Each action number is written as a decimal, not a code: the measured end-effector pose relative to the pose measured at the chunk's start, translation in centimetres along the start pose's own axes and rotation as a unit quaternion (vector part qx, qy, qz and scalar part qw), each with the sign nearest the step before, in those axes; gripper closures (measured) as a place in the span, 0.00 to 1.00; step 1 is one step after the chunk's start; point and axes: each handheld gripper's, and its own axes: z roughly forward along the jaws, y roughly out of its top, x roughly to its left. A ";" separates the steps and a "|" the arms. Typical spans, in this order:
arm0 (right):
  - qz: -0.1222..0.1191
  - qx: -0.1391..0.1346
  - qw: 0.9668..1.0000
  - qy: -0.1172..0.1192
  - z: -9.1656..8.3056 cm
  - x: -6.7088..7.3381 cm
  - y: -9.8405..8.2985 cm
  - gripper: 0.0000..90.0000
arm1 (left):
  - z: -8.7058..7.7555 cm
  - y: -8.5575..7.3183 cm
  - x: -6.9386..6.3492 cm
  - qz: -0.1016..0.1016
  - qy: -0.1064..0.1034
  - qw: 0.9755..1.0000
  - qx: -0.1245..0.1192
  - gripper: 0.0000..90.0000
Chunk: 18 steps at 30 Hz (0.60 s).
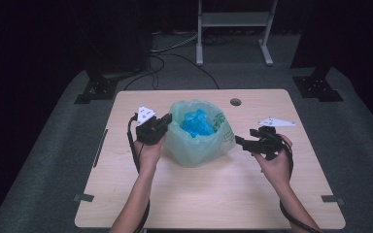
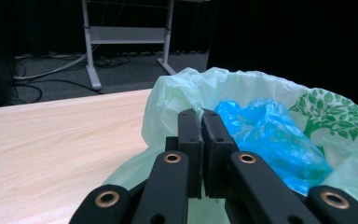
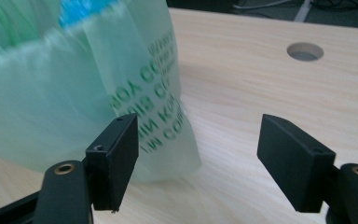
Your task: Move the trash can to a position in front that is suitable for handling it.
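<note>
A pale green plastic bag with green print stands open in the middle of the wooden table. Crumpled blue plastic lies inside it. My left gripper is at the bag's left rim. In the left gripper view its jaws are pressed together across the near rim of the green bag, beside the blue plastic. My right gripper hovers to the right of the bag. Its jaws stand wide apart with nothing between them, and the green bag is just to their left.
A round hole is cut in the table behind the bag. Beyond the far edge stand a metal frame, floor cables and two black stand bases. Bare tabletop lies in front of the bag.
</note>
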 end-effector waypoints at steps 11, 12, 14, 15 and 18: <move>0.028 -0.029 0.998 0.045 0.0 1.2 3.5 0.35 | -0.9 -0.1 -0.1 -0.007 -0.022 1.000 -0.010 0.98; 0.030 -0.030 0.998 0.047 0.1 1.3 3.9 0.35 | -0.9 -0.1 -0.1 -0.008 -0.024 1.000 -0.010 0.98; 0.037 -0.030 0.998 0.051 0.3 1.4 4.5 0.35 | -0.9 -0.1 -0.2 -0.010 -0.027 1.000 -0.010 0.98; 0.043 -0.030 0.997 0.054 0.5 1.4 4.8 0.35 | -0.8 0.0 -0.3 -0.011 -0.032 0.999 -0.010 0.98; 0.059 -0.027 0.996 0.062 1.3 1.6 5.6 0.36 | -0.8 0.1 -0.6 -0.010 -0.039 0.999 -0.012 0.98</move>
